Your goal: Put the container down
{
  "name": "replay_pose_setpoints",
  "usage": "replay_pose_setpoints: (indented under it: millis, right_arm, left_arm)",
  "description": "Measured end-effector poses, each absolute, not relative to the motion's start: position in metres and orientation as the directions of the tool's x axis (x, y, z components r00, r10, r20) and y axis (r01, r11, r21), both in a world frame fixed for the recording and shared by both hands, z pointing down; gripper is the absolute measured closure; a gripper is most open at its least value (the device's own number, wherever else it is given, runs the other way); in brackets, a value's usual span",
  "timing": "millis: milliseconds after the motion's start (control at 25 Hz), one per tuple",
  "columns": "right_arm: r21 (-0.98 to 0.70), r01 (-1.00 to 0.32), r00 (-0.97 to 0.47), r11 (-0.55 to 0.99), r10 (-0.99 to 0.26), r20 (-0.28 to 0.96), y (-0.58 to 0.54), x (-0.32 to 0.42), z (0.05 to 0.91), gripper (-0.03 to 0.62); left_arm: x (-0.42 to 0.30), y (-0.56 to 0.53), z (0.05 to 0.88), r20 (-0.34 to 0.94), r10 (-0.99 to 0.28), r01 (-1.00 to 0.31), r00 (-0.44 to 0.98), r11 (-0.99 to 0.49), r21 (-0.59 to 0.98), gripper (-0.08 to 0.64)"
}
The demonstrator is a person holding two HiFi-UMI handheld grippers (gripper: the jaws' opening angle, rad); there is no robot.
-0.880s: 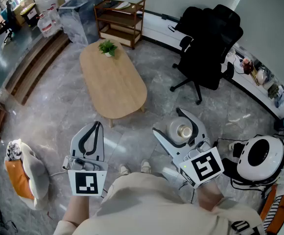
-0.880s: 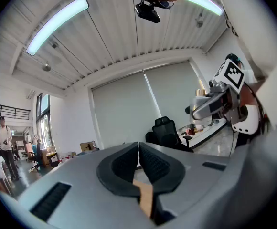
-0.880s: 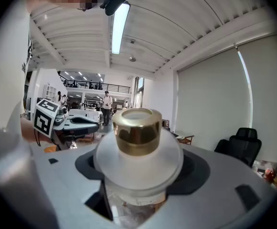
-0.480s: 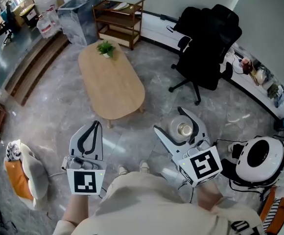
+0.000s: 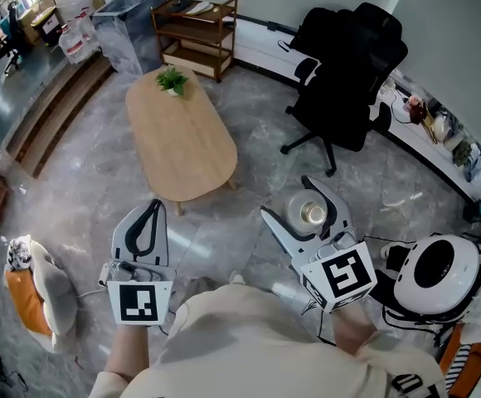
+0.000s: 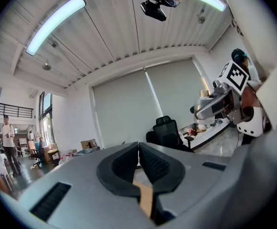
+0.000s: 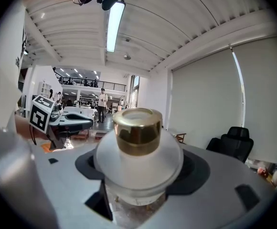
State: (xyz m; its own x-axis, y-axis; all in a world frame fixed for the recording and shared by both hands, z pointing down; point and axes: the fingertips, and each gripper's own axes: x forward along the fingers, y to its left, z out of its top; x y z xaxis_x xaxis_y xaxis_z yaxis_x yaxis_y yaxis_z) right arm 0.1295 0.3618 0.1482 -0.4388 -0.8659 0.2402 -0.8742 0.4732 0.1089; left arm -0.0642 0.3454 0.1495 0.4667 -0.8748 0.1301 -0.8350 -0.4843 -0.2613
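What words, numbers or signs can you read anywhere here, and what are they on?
No words or numbers can be read.
Left cube: a black-and-white square marker, a pattern, not text.
Right cube: the same kind of marker.
Shirt print: cut off at the picture's edge, unreadable.
Container: no label shows.

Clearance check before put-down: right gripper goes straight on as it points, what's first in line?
Looks free nearby. The right gripper, holding the container, points over open floor, with the office chair off to its right. Depth beyond unclear.
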Motion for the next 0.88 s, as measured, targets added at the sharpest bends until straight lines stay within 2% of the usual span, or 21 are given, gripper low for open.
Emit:
replay_pose_setpoints:
  millis: [400, 880]
  right_arm:
    - [0.083, -0.869, -0.458, 0.488, -0.856, 0.238, 0.340, 0.157, 0.156, 0.259]
    - [0.061, -0.852, -0.490, 0.520, -0.833, 0.256, 0.264, 0.147, 0.184, 0.259]
  left_arm:
    - [-0.035, 0.338, 0.168, 0.164, -0.865, -0.841, 0.475, -0.501, -0.204, 0.552]
    - [-0.034, 0.260, 0.188, 0.165, -0.870, -0.844, 0.465, -0.492, -0.215, 0.552]
